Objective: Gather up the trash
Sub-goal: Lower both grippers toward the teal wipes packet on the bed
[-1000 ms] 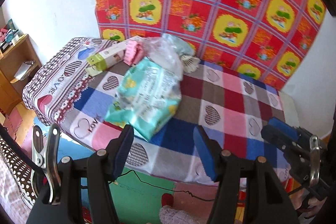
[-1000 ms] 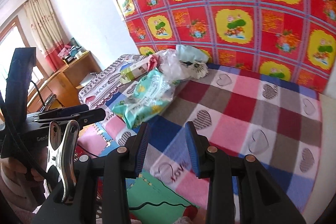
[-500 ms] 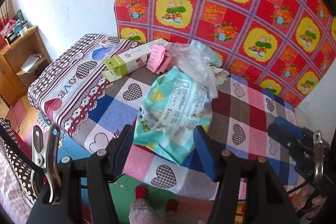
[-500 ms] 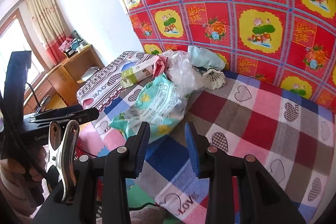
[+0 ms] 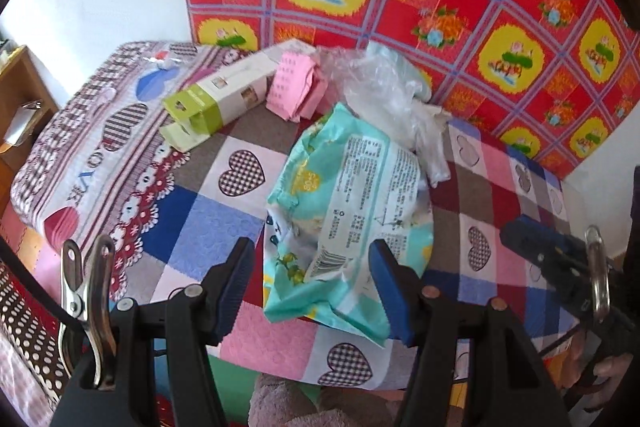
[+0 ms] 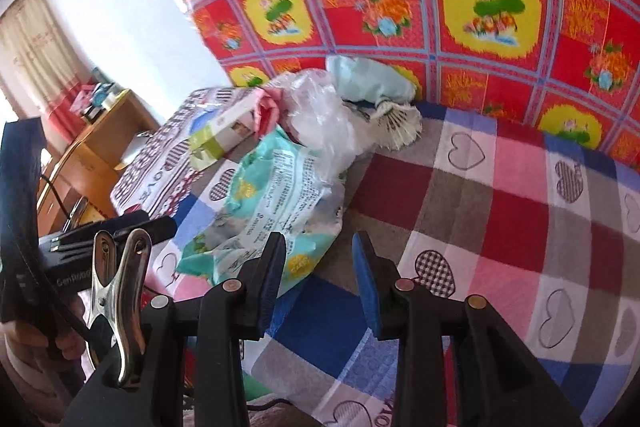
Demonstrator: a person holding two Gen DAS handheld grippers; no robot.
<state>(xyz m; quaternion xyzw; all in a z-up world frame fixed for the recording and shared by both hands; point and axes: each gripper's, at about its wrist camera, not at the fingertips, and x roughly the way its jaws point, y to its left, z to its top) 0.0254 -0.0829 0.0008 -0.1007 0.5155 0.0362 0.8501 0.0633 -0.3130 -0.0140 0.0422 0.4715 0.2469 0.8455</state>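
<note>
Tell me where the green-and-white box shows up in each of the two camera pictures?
Left wrist view: the box lies upper left of centre, left of the pink packet.
Right wrist view: the box lies left of centre, far from the gripper, partly hidden behind the clear bag.
Shared landmark: the teal wrapper, which lies in front of the box in both.

Crumpled teal wrapper flat on bed; behind it clear plastic, pink packet, green-white carton.

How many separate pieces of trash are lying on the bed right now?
6, heaped together: teal wrapper nearest; clear plastic bag behind it; green-white carton left; pink packet beside it; pale blue bag by the wall; shuttlecock right. More may hide underneath.
</note>
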